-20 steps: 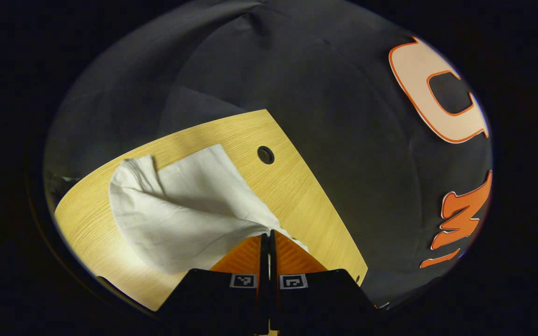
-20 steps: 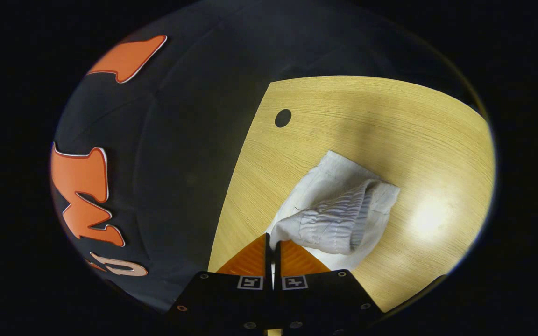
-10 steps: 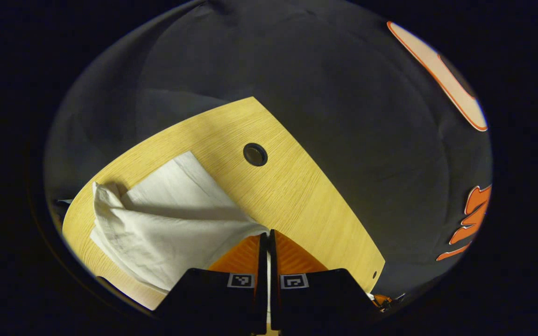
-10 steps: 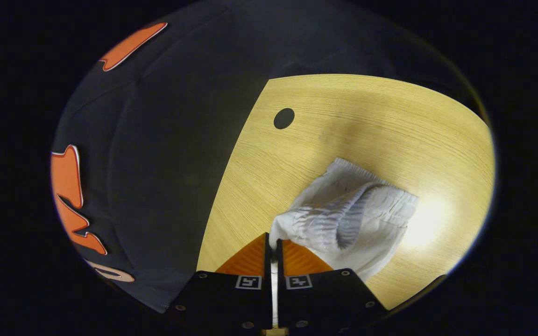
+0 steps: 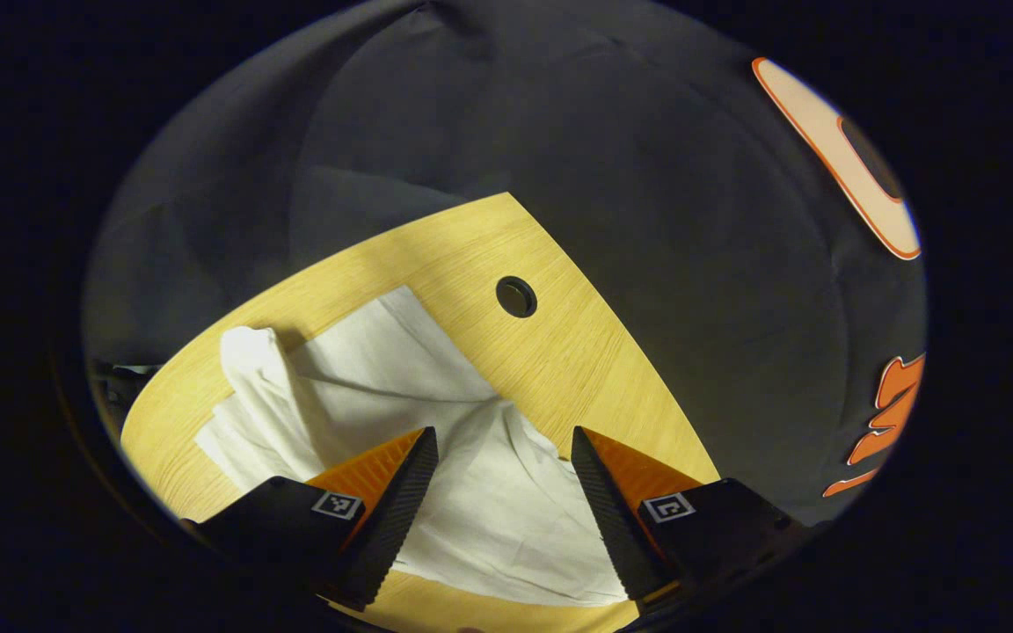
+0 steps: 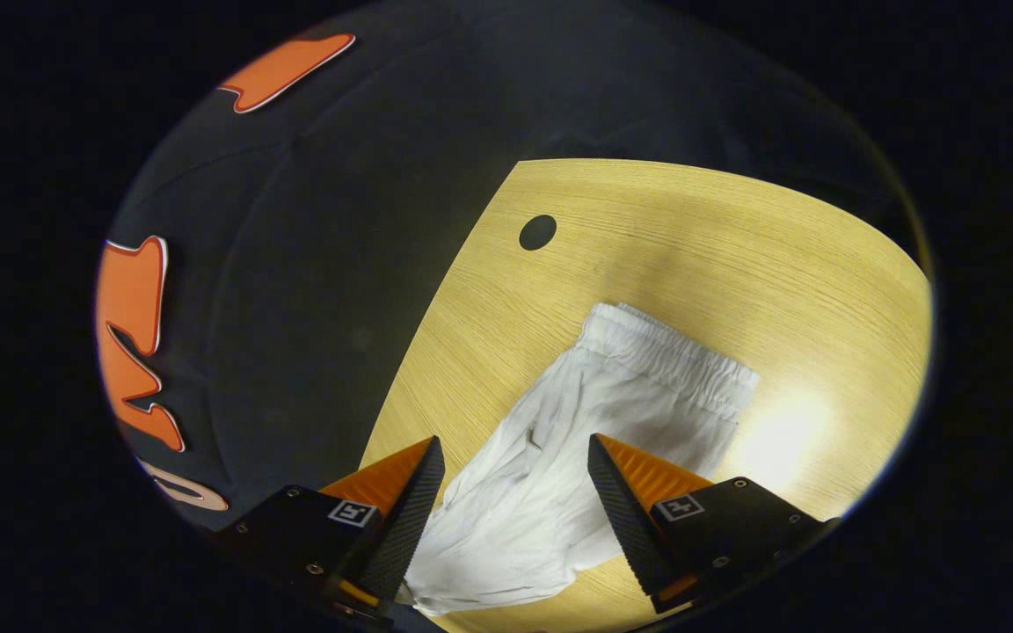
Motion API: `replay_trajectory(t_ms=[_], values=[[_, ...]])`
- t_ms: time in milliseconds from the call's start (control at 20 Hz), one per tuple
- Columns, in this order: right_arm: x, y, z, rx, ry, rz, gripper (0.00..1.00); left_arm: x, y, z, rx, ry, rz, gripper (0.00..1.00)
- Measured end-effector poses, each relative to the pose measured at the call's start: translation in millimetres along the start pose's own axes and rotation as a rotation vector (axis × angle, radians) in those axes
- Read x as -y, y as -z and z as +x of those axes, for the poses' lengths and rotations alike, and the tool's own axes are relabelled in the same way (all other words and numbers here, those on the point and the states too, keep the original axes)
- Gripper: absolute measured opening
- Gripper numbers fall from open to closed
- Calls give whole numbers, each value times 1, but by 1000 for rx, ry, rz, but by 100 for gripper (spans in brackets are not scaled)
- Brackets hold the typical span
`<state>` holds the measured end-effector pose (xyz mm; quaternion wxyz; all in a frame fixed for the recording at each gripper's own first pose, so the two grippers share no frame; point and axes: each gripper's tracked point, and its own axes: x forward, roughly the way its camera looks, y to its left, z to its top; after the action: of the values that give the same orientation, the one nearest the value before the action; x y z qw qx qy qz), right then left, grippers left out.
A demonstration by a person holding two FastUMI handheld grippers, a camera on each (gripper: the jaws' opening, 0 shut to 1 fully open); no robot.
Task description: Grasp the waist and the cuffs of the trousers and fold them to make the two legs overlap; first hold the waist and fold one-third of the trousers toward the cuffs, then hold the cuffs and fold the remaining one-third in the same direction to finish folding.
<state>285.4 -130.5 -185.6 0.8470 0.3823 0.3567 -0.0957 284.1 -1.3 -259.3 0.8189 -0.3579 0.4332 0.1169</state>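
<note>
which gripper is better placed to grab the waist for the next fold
Right, probably. The right gripper is open above the trousers with the elastic waistband straight ahead. The left gripper, also open, faces plain fabric.

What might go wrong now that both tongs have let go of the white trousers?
The left tongs and right tongs are open. The white cloth trousers still have a raised fold near one end, so the legs may not lie evenly. They also reach the wooden table's near edge and might slip off.
</note>
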Motion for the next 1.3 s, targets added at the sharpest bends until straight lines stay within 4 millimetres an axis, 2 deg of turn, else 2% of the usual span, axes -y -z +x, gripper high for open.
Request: replay_trajectory(t_ms=[200, 350, 450, 700, 800, 850, 1050, 1200, 1300], values=[[14, 10, -17, 0, -12, 0, 99, -9, -3, -36, 76, -2, 103, 100], [27, 12, -30, 8, -15, -1, 98, -9, -5, -65, 149, 7, 166, 100], [41, 8, -39, 21, -8, -9, 98, -8, -3, -84, 181, 11, 189, 100], [80, -6, -46, 31, 28, 14, 99, -29, 11, -142, 262, -22, 229, 100], [95, -12, -38, 30, 50, 23, 99, -51, 14, -163, 305, -51, 250, 100], [102, -15, -35, 26, 60, 29, 99, -56, 14, -173, 324, -63, 248, 100], [115, -27, -13, 7, 85, 57, 99, -88, 23, -214, 394, -106, 182, 100], [121, -30, 6, -15, 108, 73, 99, -100, 34, -238, 434, -144, 160, 99], [120, -33, 17, -21, 109, 77, 99, -105, 40, -247, 459, -166, 163, 100]])
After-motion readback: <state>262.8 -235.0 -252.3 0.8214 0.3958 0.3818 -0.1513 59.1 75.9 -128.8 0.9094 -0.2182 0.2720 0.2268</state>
